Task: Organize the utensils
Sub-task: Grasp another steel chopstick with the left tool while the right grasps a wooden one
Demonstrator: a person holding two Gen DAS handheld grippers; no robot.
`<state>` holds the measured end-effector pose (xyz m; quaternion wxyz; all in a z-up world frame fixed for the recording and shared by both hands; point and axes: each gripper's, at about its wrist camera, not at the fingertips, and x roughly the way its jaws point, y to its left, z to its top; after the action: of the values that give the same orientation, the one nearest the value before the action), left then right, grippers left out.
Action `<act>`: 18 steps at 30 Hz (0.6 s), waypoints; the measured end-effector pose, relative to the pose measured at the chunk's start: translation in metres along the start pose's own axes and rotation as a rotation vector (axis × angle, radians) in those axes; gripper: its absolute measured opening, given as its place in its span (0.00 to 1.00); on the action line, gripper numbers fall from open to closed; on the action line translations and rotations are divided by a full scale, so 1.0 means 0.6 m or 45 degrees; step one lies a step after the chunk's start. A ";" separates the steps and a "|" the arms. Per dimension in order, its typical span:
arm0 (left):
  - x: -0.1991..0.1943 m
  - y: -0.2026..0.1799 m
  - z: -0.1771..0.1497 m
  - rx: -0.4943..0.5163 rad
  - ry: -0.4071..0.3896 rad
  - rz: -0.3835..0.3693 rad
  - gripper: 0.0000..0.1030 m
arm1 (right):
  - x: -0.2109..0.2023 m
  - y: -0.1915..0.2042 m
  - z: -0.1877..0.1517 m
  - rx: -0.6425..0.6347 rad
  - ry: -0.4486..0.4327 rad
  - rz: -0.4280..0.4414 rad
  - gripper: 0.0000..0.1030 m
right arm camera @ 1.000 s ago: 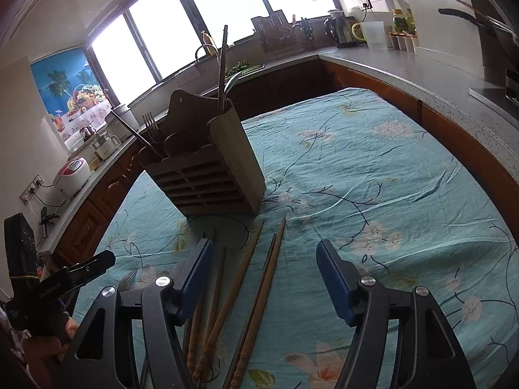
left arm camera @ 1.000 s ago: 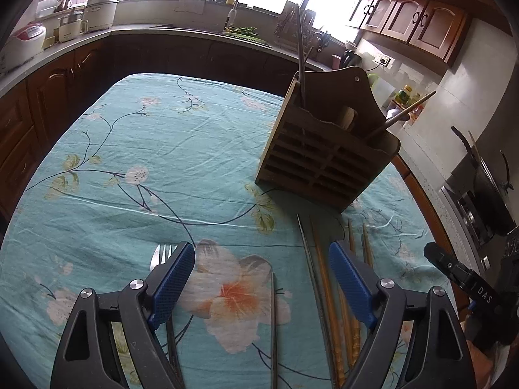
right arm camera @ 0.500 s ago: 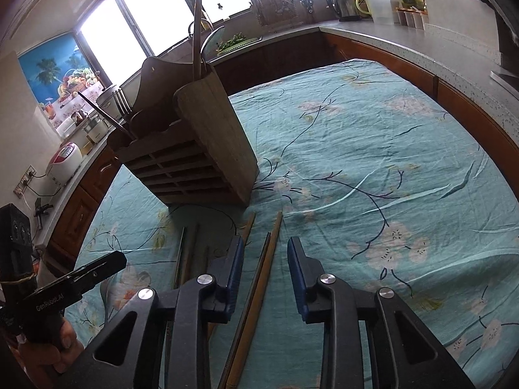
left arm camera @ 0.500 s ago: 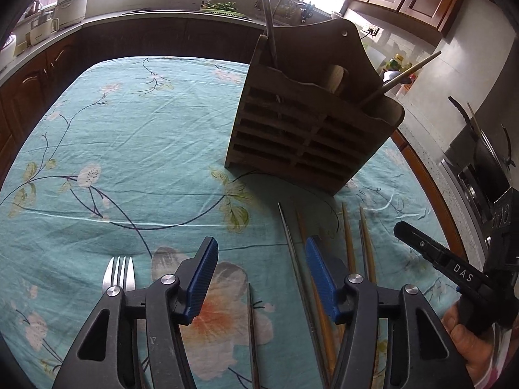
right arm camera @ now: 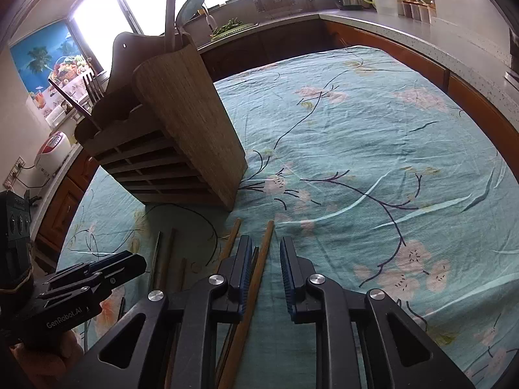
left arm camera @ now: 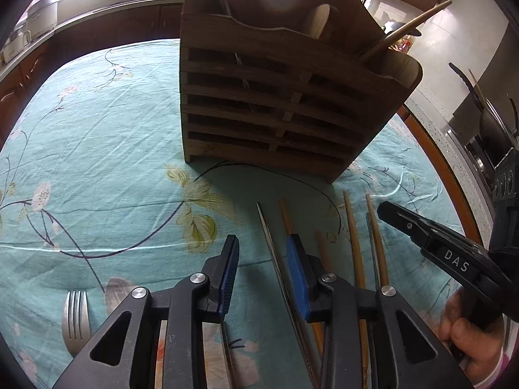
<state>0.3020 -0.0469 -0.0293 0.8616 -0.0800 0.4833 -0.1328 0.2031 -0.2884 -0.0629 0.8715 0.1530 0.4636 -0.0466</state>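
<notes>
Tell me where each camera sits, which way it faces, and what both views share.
Left wrist: sits on the left hand-held gripper, low over the tablecloth, facing the slatted front of the wooden utensil holder; the person's right hand shows lower right.
Right wrist: sits on the right hand-held gripper, facing the holder's corner and the windows; the jaws straddle a wooden chopstick.
Shared: the holder, the chopsticks lying before it, the tablecloth, and each other's gripper.
</notes>
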 end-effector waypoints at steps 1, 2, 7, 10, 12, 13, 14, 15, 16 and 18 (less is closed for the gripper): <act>0.006 -0.002 0.002 0.011 0.007 0.005 0.28 | 0.006 -0.001 0.001 -0.001 0.007 -0.005 0.14; 0.012 -0.004 0.002 0.021 0.017 0.014 0.26 | 0.012 -0.001 0.003 -0.004 0.015 -0.013 0.12; 0.028 -0.012 0.009 0.057 0.014 0.051 0.23 | 0.029 0.000 0.009 -0.029 0.023 -0.036 0.09; 0.036 -0.022 0.013 0.074 0.011 0.078 0.21 | 0.034 0.006 0.010 -0.056 0.019 -0.065 0.08; 0.040 -0.029 0.013 0.095 0.003 0.102 0.16 | 0.034 0.016 0.007 -0.093 0.016 -0.097 0.08; 0.043 -0.034 0.014 0.103 -0.003 0.119 0.12 | 0.034 0.018 0.005 -0.106 0.013 -0.106 0.08; 0.046 -0.033 0.014 0.100 -0.007 0.128 0.06 | 0.033 0.017 0.004 -0.104 0.010 -0.104 0.08; 0.047 -0.031 0.014 0.086 -0.009 0.113 0.05 | 0.032 0.014 0.003 -0.091 0.008 -0.094 0.07; 0.046 -0.027 0.015 0.072 -0.009 0.098 0.05 | 0.029 0.009 0.003 -0.069 0.008 -0.079 0.06; 0.047 -0.020 0.013 0.054 -0.008 0.075 0.03 | 0.022 0.001 0.002 -0.025 0.003 -0.045 0.05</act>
<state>0.3208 -0.0669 -0.0447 0.8682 -0.0476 0.4798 -0.1173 0.2113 -0.2874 -0.0731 0.8715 0.1361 0.4677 -0.0573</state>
